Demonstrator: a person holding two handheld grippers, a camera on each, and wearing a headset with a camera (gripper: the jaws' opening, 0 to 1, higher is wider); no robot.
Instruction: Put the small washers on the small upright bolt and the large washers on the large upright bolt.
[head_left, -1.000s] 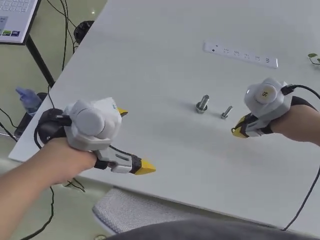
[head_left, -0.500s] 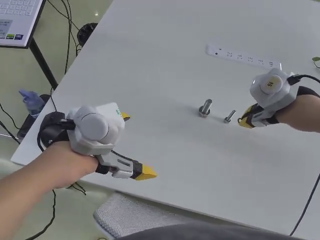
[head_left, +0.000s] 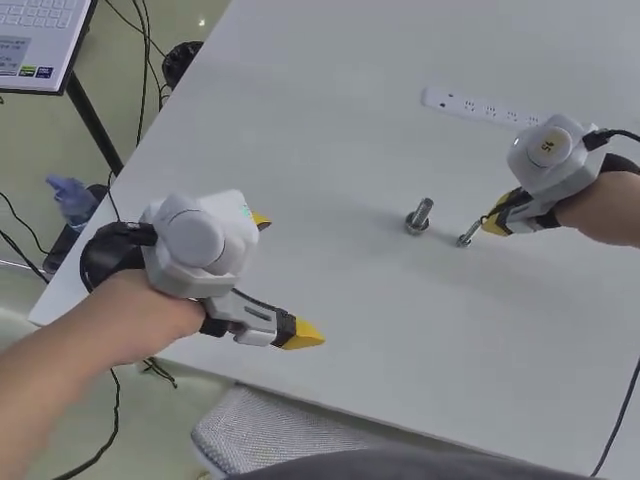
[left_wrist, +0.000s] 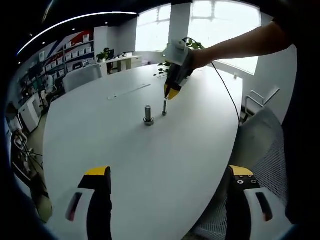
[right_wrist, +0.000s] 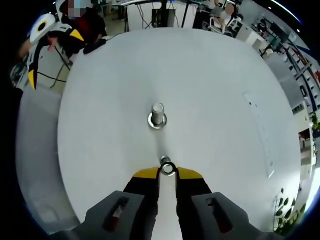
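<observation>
Head view first, for anything readable: the round yellow sticker (head_left: 545, 146) on top of the right gripper (head_left: 492, 225) carries two dark digits that I cannot make out, and the laptop (head_left: 35, 40) at 10 o'clock shows small coloured labels too tiny to read. The table (head_left: 330, 120) is plain white and matte, with a white power strip (head_left: 485, 108) lying at 12 o'clock from the bolts and a grey mesh chair (head_left: 260, 430) tucked under the near edge. From the left gripper view I see an office with bright windows (left_wrist: 220, 25), shelves (left_wrist: 75, 50) and a plant (left_wrist: 106, 53). The large upright bolt (head_left: 419, 216) stands mid-table, silvery, with a wider ring at its base; the small upright bolt (head_left: 467, 235) stands near it at 4 o'clock, thinner and shorter. The right gripper's yellow tips sit at the small bolt's top, jaws drawn narrow with a thin slit between, and I cannot tell whether they pinch anything. The left gripper (head_left: 283, 278) hangs at 8 o'clock by the table's edge, jaws spread wide, holding nothing.
</observation>
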